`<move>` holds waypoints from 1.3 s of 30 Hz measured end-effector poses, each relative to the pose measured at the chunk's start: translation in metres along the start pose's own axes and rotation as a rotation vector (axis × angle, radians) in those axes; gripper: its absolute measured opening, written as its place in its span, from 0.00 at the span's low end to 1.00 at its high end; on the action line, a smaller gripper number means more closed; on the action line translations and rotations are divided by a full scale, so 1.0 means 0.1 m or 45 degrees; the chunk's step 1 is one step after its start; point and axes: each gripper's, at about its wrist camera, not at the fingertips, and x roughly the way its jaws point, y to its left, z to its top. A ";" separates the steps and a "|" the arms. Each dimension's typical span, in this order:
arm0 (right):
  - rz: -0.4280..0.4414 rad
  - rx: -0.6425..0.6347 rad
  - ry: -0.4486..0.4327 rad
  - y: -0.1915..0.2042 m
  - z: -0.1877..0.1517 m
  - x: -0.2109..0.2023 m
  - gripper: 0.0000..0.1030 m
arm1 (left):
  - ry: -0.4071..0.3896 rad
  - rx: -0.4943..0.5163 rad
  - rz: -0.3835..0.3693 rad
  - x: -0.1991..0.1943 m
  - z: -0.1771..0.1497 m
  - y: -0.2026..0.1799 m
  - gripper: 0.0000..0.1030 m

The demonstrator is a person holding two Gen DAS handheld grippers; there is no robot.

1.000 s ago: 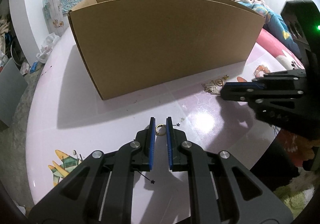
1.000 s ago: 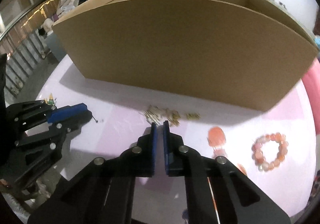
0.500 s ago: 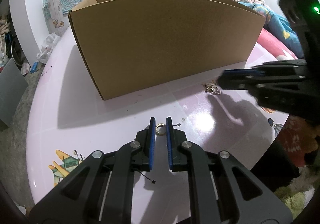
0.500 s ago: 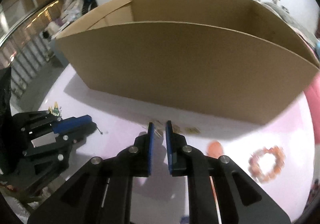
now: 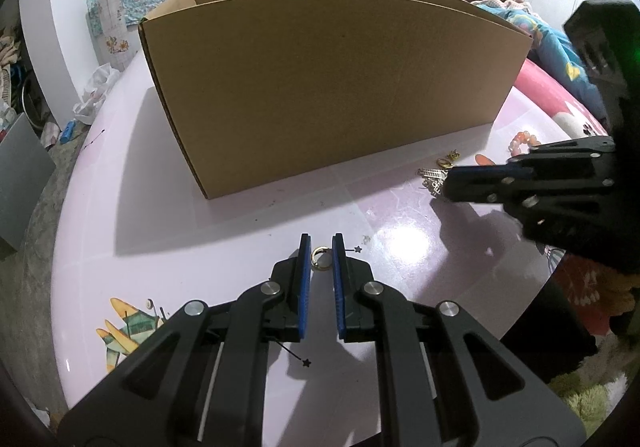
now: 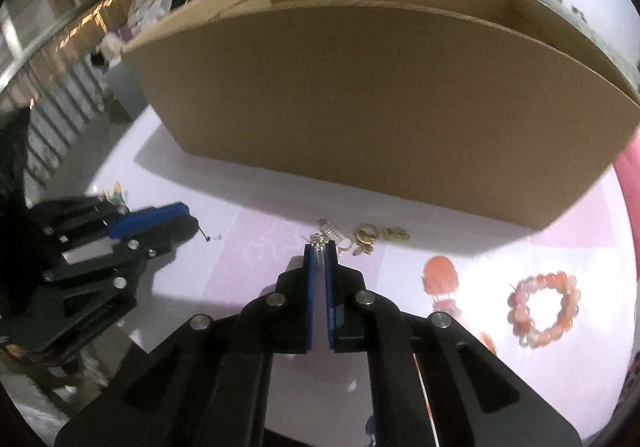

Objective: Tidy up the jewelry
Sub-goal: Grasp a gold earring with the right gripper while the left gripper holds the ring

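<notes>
**Right jaws back down on the silver piece; left unchanged**

Right gripper [image 6: 319, 249] has moved: a second ago it sat over the small jewelry heap, half a second ago it had lifted toward the cardboard box [image 6: 384, 107] with nothing visible between the pads, and now it is back low at the heap. Its jaws are closing to a narrow slit, and a silver link piece [image 6: 319, 253] sits between the tips. Pads look to be pinching it, though motion blur leaves some doubt. It reads as lifted just clear of the counter [image 6: 260, 247], but I can't confirm.

Left gripper [image 5: 321, 253] hasn't shifted across all three frames. Jaws narrow, straddling the gold ring [image 5: 319, 257]; the ring appears to be touching both pads, so I read it as gripped, low over the counter's near-middle.

Rest of the jewelry:
- gold bits [image 6: 366, 237] just right of the right tips, near the box's front wall
- pink bead bracelet [image 6: 544, 311] toward the counter's right edge
- orange pendant [image 6: 440, 275] between the heap and the bracelet

Judgement: that looks like a missed first grab followed by a retry. Both hands now seem loaded, nothing is over the box yet, and most pieces are still out. The thin link piece could easily slip.
</notes>
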 end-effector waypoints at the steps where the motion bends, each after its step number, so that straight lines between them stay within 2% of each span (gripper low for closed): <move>1: 0.008 0.018 -0.007 -0.03 -0.02 -0.04 0.05 | 0.000 0.000 0.000 0.00 0.00 -0.01 0.09; 6: 0.055 0.123 -0.043 -0.22 -0.08 -0.27 0.05 | 0.002 0.008 0.003 -0.01 -0.01 -0.01 0.09; 9: 0.053 0.122 -0.034 -0.22 -0.11 -0.27 0.05 | 0.006 0.010 0.009 0.00 -0.01 -0.02 0.09; 12: 0.070 0.090 -0.005 -0.16 -0.07 -0.17 0.15 | 0.009 0.012 0.014 0.00 -0.01 -0.02 0.09; 13: 0.063 0.067 0.000 -0.14 -0.07 -0.15 0.27 | 0.009 0.013 0.016 0.00 -0.01 -0.03 0.09; 14: 0.053 0.043 -0.004 -0.04 -0.03 -0.07 0.33 | 0.010 0.013 0.018 0.00 -0.01 -0.03 0.09; 19: 0.033 -0.039 0.002 0.14 0.06 0.09 0.33 | 0.011 0.018 0.023 0.00 -0.01 -0.03 0.09; 21: -0.001 -0.069 -0.014 0.17 0.06 0.11 0.32 | 0.012 0.016 0.021 0.00 0.00 -0.03 0.09; 28: -0.071 -0.158 -0.015 0.28 0.04 0.14 0.08 | 0.009 0.021 0.021 0.00 -0.01 -0.04 0.09; 32: -0.075 -0.149 -0.014 0.29 0.03 0.13 0.06 | 0.002 0.017 0.018 0.00 -0.01 -0.04 0.09; 39: -0.001 -0.060 -0.042 0.18 0.05 0.01 0.03 | -0.001 0.017 0.013 0.00 -0.02 -0.03 0.09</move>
